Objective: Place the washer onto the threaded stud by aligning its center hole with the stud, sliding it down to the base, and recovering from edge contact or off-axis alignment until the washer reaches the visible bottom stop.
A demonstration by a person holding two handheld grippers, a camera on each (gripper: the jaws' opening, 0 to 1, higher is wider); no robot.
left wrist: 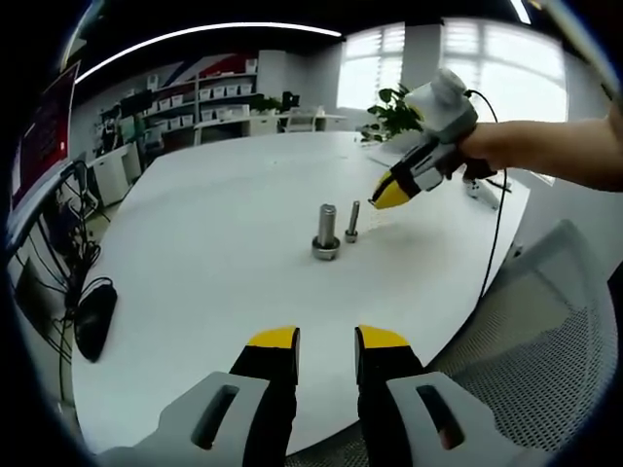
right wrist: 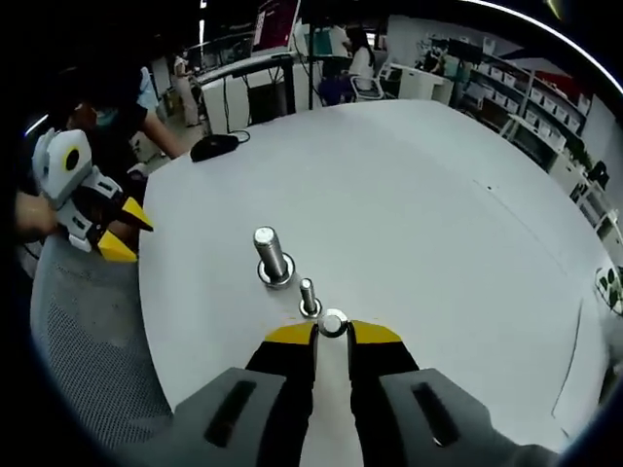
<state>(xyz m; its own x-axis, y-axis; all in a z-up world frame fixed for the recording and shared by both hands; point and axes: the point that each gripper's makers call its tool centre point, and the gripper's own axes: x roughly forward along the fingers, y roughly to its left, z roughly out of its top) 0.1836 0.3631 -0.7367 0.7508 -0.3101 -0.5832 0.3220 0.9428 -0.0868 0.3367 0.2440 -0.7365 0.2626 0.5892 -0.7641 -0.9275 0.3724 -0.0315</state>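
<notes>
Washer (right wrist: 333,323): small, silvery, round, pinched edge-on between the yellow tips of my right gripper (right wrist: 332,334), jaws clenched on it. Its center hole is too small to make out.

Two upright metal posts stand on the white table (right wrist: 419,195). The thin stud (right wrist: 309,296) is just beyond the washer, close to my right tips; I cannot tell whether the washer touches it. The thick bolt (right wrist: 272,257) stands just past the stud, on a wider ring at its base.

In the left gripper view, the stud (left wrist: 352,222) and bolt (left wrist: 326,232) stand side by side mid-table, well ahead of my left gripper (left wrist: 326,341). Those jaws are parted with nothing between them, hanging over the near table edge. My right gripper (left wrist: 389,193) shows there as well, held in a hand (left wrist: 487,146), yellow tips just beside the stud's top.

Table (left wrist: 195,253) is smooth, white, rounded at the edge. A black mouse (left wrist: 94,319) lies near its left rim. A gray mesh chair (left wrist: 545,331) sits at the near side. Behind: shelves with bins (left wrist: 195,102), a potted plant (left wrist: 394,112), bright windows (left wrist: 487,58).
</notes>
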